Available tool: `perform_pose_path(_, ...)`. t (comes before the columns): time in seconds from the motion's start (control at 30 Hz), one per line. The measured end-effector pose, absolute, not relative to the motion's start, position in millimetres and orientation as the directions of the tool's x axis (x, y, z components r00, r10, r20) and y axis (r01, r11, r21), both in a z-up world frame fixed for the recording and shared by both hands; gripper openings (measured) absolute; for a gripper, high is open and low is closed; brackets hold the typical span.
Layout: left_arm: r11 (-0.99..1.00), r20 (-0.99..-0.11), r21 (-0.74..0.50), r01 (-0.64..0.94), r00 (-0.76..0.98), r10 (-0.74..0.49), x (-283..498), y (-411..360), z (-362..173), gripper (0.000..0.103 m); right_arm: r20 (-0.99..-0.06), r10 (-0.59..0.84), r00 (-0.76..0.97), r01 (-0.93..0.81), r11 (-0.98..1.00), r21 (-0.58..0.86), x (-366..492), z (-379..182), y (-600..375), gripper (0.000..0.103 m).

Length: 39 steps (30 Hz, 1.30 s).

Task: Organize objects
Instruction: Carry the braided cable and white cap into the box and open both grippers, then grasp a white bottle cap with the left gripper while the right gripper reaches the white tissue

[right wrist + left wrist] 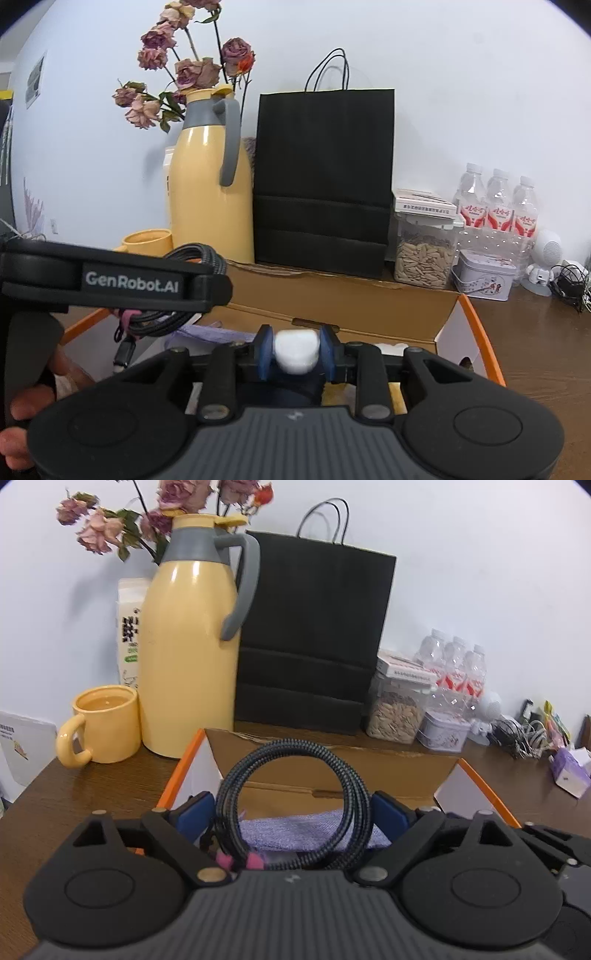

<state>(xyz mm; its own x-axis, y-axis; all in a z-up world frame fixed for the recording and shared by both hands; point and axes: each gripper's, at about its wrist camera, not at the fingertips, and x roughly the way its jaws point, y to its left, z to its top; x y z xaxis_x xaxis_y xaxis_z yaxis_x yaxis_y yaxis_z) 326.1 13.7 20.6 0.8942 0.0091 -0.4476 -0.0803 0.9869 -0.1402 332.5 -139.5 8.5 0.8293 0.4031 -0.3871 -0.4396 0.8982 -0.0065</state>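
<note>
My left gripper [293,808] is shut on a coiled dark braided cable [291,801] with pink plug ends, held above an open cardboard box [332,764] with orange edges. A purple cloth [306,830] lies inside the box. In the right wrist view the left gripper [207,284] and the cable [195,258] show at the left, over the box [332,302]. My right gripper [295,349] is shut on a small white rounded object [296,350], also above the box.
Behind the box stand a yellow thermos jug [188,646], a yellow mug [103,725], a black paper bag [314,635], a jar of seeds [397,709], a small tin [445,733] and water bottles [458,668]. Tangled chargers [517,731] lie at the right on the wooden table [92,786].
</note>
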Motion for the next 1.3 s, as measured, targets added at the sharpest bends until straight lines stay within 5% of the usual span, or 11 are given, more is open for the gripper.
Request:
perform_pose_path(0.07, 0.985, -0.416, -0.140, -0.098, 0.909, 0.031, 322.4, 13.3, 21.7, 0.103, -0.376, 0.392, 0.840, -0.425, 0.905, -0.005, 330.9, 8.9, -141.8, 0.047)
perform_pose_path(0.13, 0.985, -0.402, -0.142, -0.102, 0.915, 0.036, 320.4, 12.9, 23.8, 0.103, -0.363, 0.382, 0.850, -0.411, 0.912, -0.003, 328.8, 9.5, -144.2, 0.093)
perform_pose_path(0.17, 0.984, -0.402, -0.143, -0.101, 0.915, 0.035, 320.0, 12.6, 24.7, 0.103, -0.360, 0.376, 0.854, -0.405, 0.914, -0.004, 328.2, 9.2, -144.9, 0.101)
perform_pose_path(0.7, 0.990, -0.305, -0.133, -0.051, 0.952, 0.008, 272.4, 5.2, 58.3, 0.103, -0.303, 0.385, 0.872, -0.402, 0.915, 0.007, 301.9, 28.6, -159.9, 0.103)
perform_pose_path(1.3, 0.995, -0.353, -0.089, -0.048, 0.935, 0.014, 151.1, 20.0, 58.3, 0.103, -0.336, 0.400, 0.853, -0.425, 0.905, -0.004, 191.7, 35.9, -210.3, 0.103)
